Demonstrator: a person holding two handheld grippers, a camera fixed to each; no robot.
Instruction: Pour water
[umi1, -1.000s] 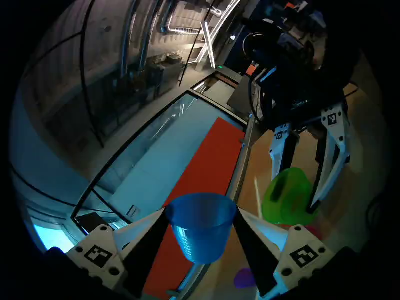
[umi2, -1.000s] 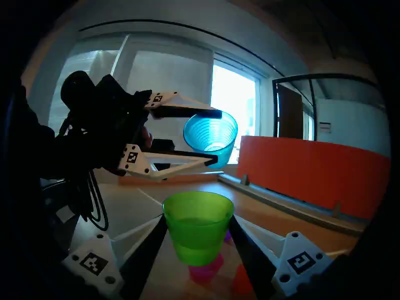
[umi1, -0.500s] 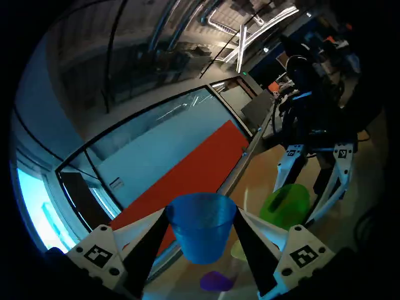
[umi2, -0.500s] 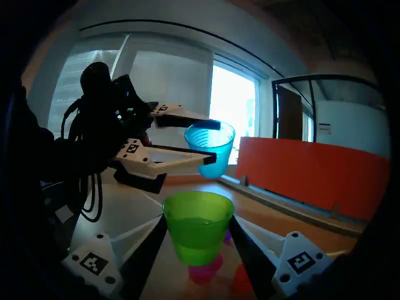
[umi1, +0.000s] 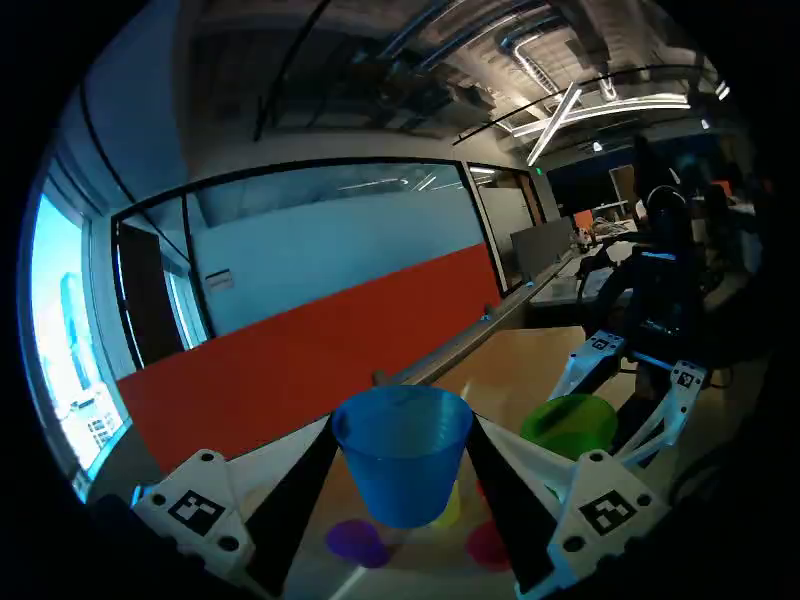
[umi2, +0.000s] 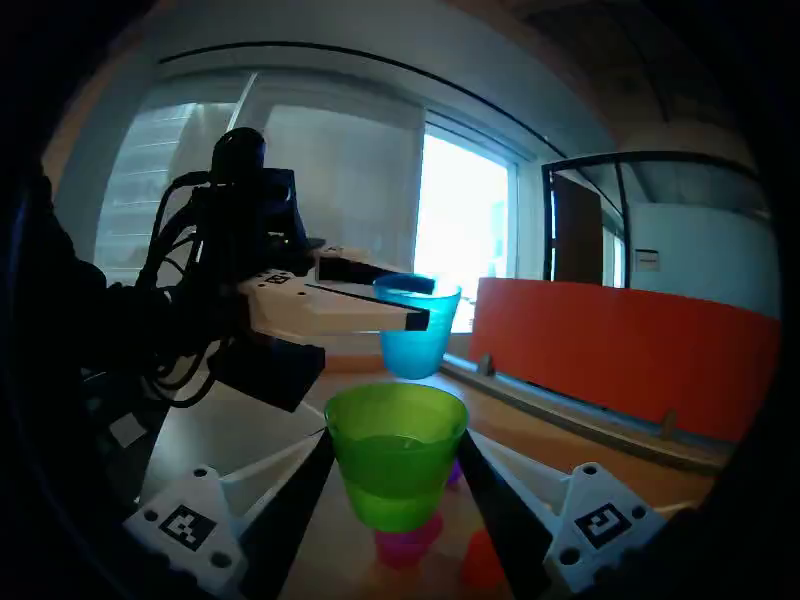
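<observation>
My left gripper (umi1: 404, 462) is shut on a blue plastic cup (umi1: 403, 463), held upright above the wooden table (umi1: 510, 365). In the right gripper view that blue cup (umi2: 414, 327) hangs upright beyond and above the green one, with the left gripper (umi2: 420, 305) gripping its rim area. My right gripper (umi2: 397, 470) is shut on a green cup (umi2: 397, 455) holding liquid, upright. From the left gripper view the green cup (umi1: 569, 422) sits to the right, between the right gripper's white fingers (umi1: 671, 400).
Small coloured discs lie on the table below the cups: purple (umi1: 354, 541), pink (umi1: 487, 545), yellow (umi1: 447, 505), and magenta (umi2: 404, 545) and orange (umi2: 482, 565) ones. An orange partition (umi2: 630, 345) runs along the table's far edge. A hand and cables (umi2: 160, 320) are behind the left gripper.
The blue cup has swung from tilted toward the green cup back to upright and come lower. The green cup has stayed still.
</observation>
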